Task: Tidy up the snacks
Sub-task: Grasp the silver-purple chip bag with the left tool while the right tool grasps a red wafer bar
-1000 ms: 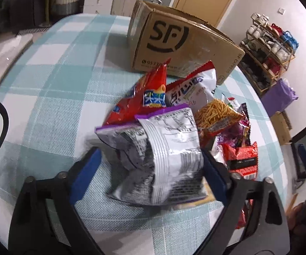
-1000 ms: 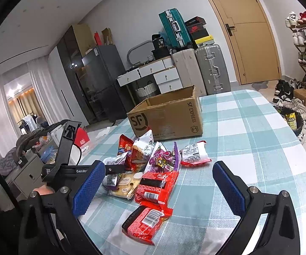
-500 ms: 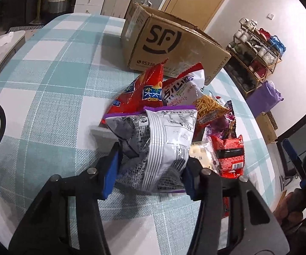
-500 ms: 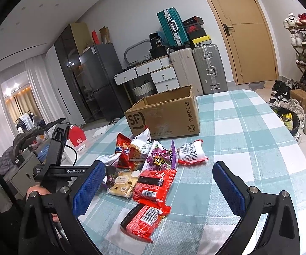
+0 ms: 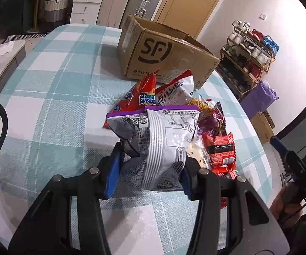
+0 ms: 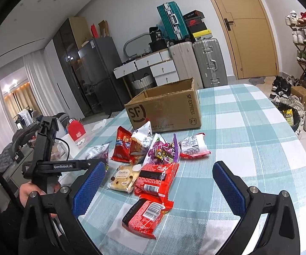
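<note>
Between my left tool's pads, the silver snack bag was newly clamped, jaws closing, ready for the cardboard box; my right tool stayed open.

Silver-grey snack bag with purple top seam, printed back facing the camera, upright and creased, pinched between the left gripper pads, which are closing; red chip bag and white-red bag just beyond it; red packets right of it; open cardboard box further ahead; small red packet between the right gripper fingers' line, not touched.
</note>
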Motion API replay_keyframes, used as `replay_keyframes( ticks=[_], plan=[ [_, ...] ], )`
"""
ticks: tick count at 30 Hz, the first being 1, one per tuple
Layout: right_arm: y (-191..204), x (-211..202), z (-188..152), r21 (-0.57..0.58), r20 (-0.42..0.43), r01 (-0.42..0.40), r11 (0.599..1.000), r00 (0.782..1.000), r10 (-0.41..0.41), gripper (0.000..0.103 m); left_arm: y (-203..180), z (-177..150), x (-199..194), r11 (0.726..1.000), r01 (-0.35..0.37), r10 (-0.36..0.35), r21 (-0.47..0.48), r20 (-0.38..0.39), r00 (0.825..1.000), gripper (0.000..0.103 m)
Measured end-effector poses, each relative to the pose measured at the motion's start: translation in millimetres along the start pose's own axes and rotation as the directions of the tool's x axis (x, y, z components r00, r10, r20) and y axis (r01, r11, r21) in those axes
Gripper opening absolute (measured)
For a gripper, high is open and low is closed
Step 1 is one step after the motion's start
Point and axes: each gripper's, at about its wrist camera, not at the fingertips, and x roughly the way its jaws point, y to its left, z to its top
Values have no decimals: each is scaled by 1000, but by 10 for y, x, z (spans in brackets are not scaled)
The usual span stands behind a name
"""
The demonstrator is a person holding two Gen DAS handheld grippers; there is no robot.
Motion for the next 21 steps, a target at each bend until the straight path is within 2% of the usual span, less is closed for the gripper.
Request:
replay_keyframes(
  ticks=[6, 11, 17, 21],
  plan=[
    [17, 68, -6, 0, -42, -7, 1000, 999, 7, 103, 65, -40, -173, 1000, 1, -1, -5, 23, 1000, 45],
    [59, 189, -58, 11, -112, -23, 1000, 993, 25, 103, 65, -77, -341, 1000, -13, 12, 14, 47, 999, 45],
    [149, 337, -301, 11, -194, -5, 1000, 981, 6, 103, 105, -123, -515, 1000, -16, 16, 5, 66, 998, 45],
    [173, 483, -449, 25, -268, -3, 1000, 963, 10, 103, 96, -150, -572, 1000, -16, 15, 2, 69, 997, 46]
  ],
)
